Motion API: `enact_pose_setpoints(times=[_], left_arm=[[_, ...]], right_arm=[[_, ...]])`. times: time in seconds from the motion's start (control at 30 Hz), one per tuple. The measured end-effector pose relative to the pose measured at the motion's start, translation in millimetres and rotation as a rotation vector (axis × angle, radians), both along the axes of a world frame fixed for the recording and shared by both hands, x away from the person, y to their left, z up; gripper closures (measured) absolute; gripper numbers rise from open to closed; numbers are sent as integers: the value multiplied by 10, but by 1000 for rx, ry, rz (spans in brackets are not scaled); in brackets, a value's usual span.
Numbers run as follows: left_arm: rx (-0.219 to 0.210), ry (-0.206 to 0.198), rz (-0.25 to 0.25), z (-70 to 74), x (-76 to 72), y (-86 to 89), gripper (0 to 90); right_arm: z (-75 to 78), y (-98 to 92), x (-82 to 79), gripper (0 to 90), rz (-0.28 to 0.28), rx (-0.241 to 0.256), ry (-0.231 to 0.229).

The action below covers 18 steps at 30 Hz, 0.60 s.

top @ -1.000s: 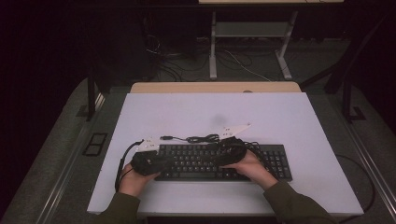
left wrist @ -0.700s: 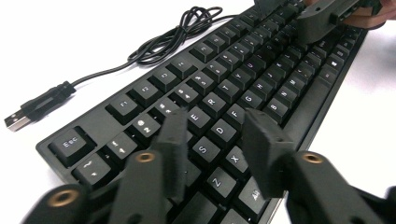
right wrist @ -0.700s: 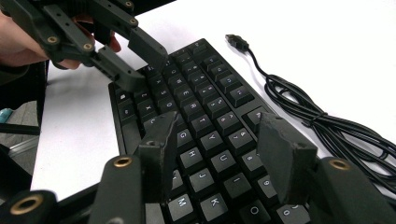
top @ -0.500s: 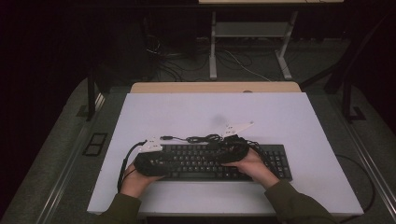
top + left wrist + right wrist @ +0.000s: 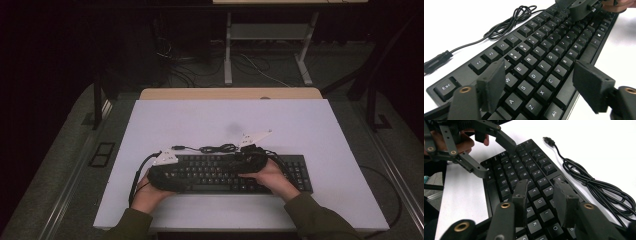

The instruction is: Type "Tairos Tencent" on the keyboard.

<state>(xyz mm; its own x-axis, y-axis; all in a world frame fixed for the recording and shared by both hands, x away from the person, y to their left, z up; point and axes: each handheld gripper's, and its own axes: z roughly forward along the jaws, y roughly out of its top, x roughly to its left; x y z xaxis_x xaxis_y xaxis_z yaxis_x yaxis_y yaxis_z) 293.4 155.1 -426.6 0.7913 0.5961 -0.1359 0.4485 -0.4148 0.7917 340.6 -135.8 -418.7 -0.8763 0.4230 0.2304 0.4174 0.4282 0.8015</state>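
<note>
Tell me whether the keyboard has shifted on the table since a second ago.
No. The keyboard lies in the same place on the white table, its coiled cable just behind it as before.

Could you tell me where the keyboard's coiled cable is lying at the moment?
In the high view, the coiled cable lies on the white table just behind the keyboard, between the two grippers, its USB plug pointing left.

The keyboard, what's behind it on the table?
Behind the keyboard lies its bundled black cable, ending in a loose plug on the white table. The right gripper hides where the cable joins.
</note>
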Motion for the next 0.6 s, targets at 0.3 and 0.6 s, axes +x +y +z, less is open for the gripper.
enact_pose_setpoints(times=[0.3, 0.6], left_arm=[[-6, -19, 6, -1, -4, -21, 142], [-12, -14, 5, -18, 0, -52, 57]], right_arm=[[-19, -9, 7, 740, 4, -18, 1], [-39, -36, 34, 869, 4, -36, 9]])
